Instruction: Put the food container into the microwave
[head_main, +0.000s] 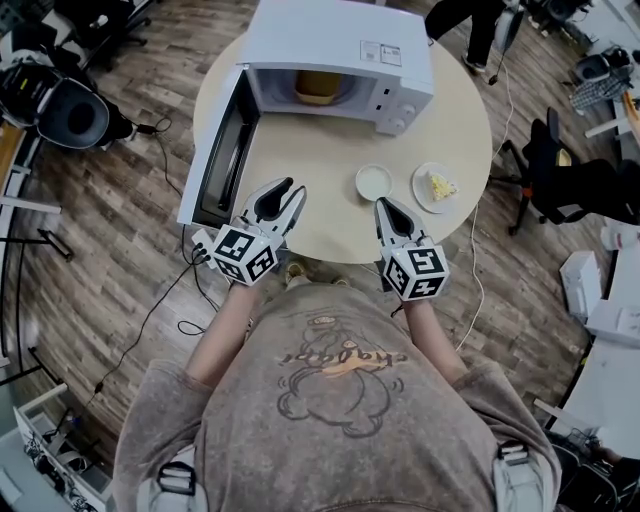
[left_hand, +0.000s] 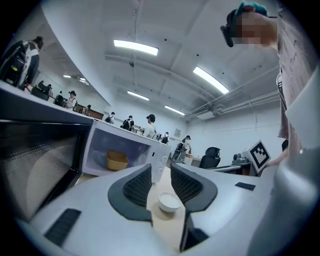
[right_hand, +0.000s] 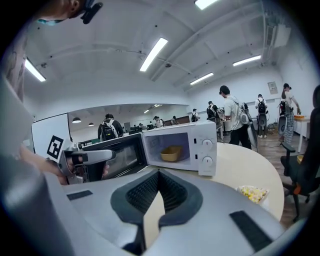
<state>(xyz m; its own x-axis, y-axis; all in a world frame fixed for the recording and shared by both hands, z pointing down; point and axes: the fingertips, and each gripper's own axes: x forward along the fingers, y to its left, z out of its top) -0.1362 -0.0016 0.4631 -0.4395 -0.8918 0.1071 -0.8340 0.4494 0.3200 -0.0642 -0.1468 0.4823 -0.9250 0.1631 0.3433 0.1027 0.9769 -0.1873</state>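
The tan food container sits inside the white microwave, whose door hangs open to the left. It also shows in the cavity in the left gripper view and the right gripper view. My left gripper hovers over the table's near edge beside the door. Its jaws stand apart with nothing between them. My right gripper is held to the right of it, and its fingertips meet with nothing in them. Both point toward the microwave.
A small white bowl and a white plate with yellow food lie on the round beige table just ahead of the right gripper. Office chairs, cables and people stand around the table.
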